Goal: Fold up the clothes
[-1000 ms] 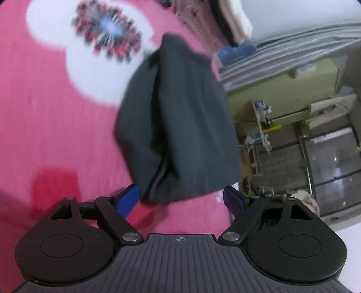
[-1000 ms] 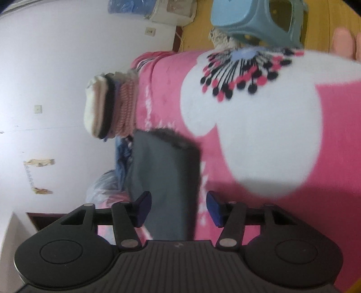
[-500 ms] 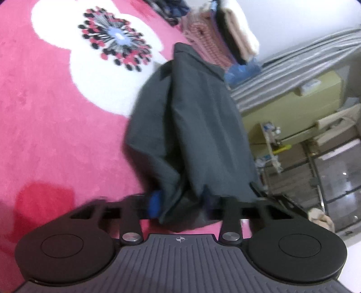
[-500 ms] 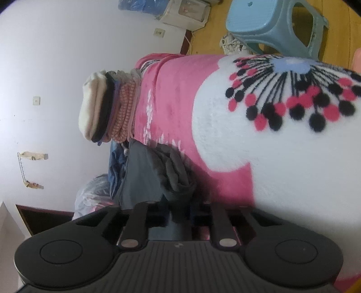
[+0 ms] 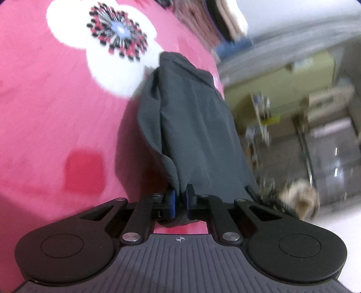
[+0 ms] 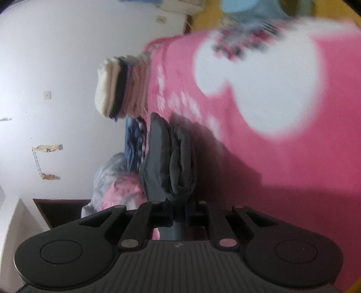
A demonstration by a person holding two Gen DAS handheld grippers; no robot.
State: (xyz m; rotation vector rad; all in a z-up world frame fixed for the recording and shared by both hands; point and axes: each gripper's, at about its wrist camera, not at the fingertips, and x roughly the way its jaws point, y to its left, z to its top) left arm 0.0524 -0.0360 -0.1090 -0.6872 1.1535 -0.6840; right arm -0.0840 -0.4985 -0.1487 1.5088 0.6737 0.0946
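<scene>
A dark grey garment (image 5: 194,126) lies folded on the pink blanket (image 5: 56,108) and is lifted at its near end. My left gripper (image 5: 180,201) is shut on that near edge, blue pads pinching the cloth. In the right wrist view the same grey garment (image 6: 173,162) shows as stacked folds, and my right gripper (image 6: 179,213) is shut on its near corner. The cloth hangs between the two grippers above the blanket.
A stack of folded clothes (image 6: 121,88) sits at the far edge of the blanket, by the white wall. A blue cloth (image 6: 133,139) and a plastic bag (image 6: 112,180) lie beside it. A light blue stool (image 6: 248,6) stands beyond the bed. Shelving (image 5: 293,126) is to the right.
Both grippers went from open around the garment's edge to shut on it. The garment has since been lifted and drawn towards the cameras.
</scene>
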